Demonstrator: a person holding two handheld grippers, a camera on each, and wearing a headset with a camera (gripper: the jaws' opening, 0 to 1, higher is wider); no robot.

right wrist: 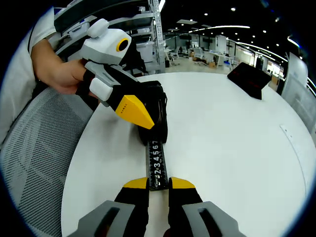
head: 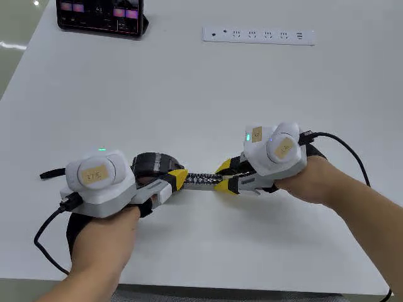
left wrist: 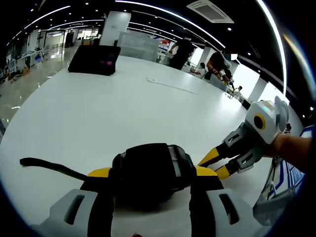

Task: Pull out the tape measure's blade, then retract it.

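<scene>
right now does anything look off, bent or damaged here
Nothing stands out. The left gripper is shut on the tape measure, the right gripper on the end of its blade, which runs straight between them with no visible kink. The tablet and power strip sit well beyond them.

This is a large open-plan lab or tech workspace, with a black ceiling with strip lights (left wrist: 148, 7) and an air vent (left wrist: 210, 11), metal shelving (right wrist: 157, 34) and rows of distant desks (right wrist: 207, 58). The wide white table (head: 189, 94) carries a power strip (head: 258, 34) and a dark screen (head: 101, 16), and a mesh chair (right wrist: 34, 158) stands beside it.
</scene>
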